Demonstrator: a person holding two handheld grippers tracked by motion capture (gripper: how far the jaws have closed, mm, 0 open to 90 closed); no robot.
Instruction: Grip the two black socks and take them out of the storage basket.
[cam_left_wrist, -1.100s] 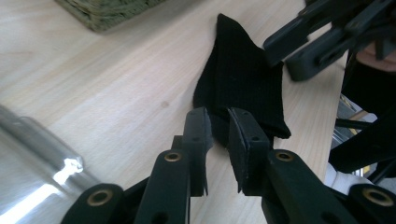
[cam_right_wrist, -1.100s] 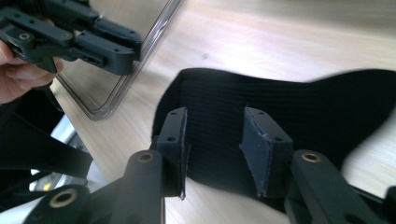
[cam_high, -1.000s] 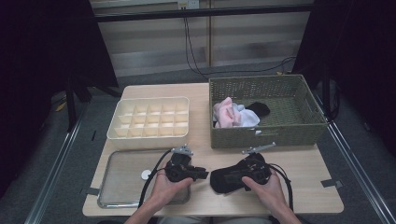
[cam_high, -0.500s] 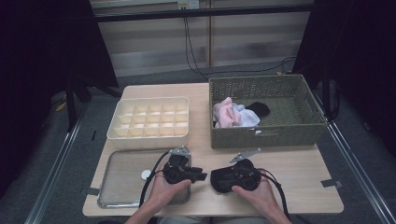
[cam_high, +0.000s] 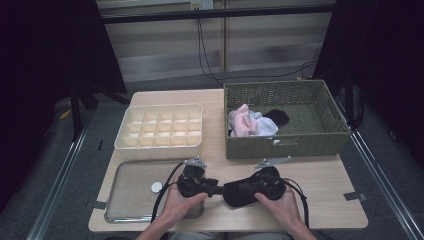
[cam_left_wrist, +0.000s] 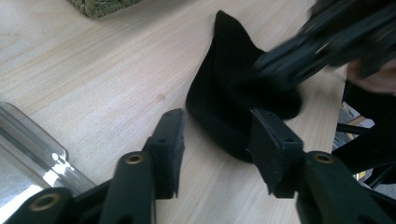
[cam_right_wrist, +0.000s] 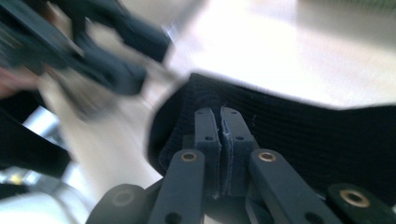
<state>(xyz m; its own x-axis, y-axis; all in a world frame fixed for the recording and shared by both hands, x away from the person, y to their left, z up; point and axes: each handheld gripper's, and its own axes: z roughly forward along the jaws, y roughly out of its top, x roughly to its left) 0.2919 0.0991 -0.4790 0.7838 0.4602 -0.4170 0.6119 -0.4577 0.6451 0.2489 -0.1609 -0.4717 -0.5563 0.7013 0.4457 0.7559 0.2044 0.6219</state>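
Plainly, the risk lies in the hand-over: the right gripper (cam_right_wrist: 220, 122) has just been closing and its jaws now pinch a fold of the black ribbed fabric sock (cam_left_wrist: 233, 100), while the left gripper (cam_left_wrist: 219, 133) has just been opening, its jaws parted with the sock's rounded end between them, unpressed. With only a thin fold caught, the cloth could slip free or bunch if pulled. The sock lies crumpled and dark near the front edge of the light wooden desk (cam_high: 320, 175), between both hands, right of the metal tray (cam_high: 127, 197).
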